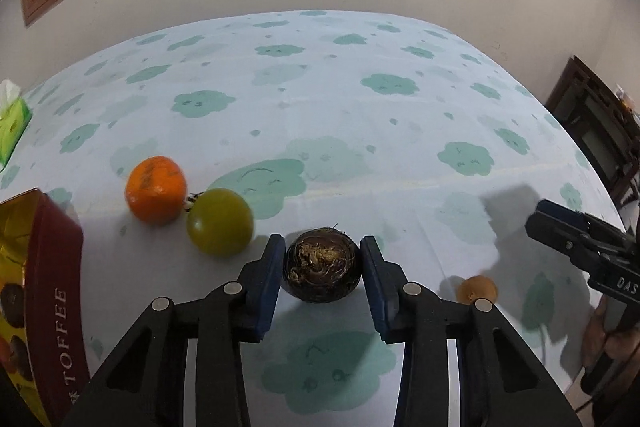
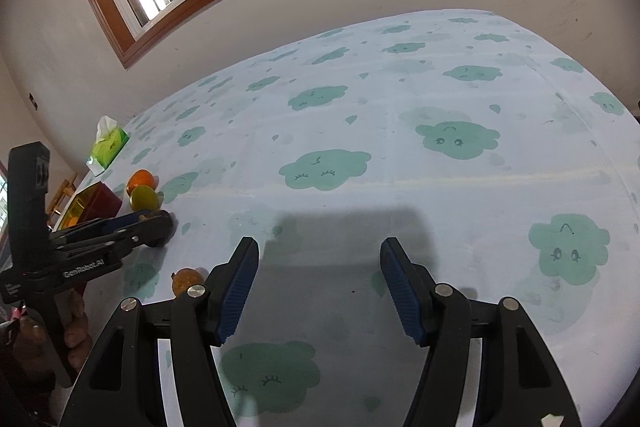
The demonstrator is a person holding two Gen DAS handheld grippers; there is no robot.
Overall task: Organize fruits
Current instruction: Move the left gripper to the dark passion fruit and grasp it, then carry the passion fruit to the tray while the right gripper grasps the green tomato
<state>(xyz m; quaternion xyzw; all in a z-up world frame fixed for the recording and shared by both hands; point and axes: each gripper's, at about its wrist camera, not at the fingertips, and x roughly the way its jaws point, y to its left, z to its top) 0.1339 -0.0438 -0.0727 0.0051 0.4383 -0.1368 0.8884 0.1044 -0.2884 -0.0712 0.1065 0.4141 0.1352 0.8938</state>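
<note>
A dark, round, fibrous fruit [image 1: 322, 269] rests on the cloud-print tablecloth [image 1: 320, 99]. My left gripper [image 1: 322, 242] is shut on it, one blue pad pressed to each side. To its left, an orange [image 1: 156, 189] and a green fruit [image 1: 220, 221] lie close together. A small brown fruit [image 1: 478, 289] lies to the right, partly behind the right finger. My right gripper [image 2: 320, 247] hangs open over bare cloth with nothing between its fingers. From the right wrist view, the left gripper [image 2: 160, 223] is low at the left, near the small brown fruit [image 2: 186, 279].
A dark red toffee box [image 1: 56, 287] with a yellow lining stands open at the left edge, with dark round pieces inside. A green tissue pack [image 1: 12, 123] lies farther back on the left. A dark cabinet [image 1: 600, 131] stands beyond the table's right side. A wall and window lie behind.
</note>
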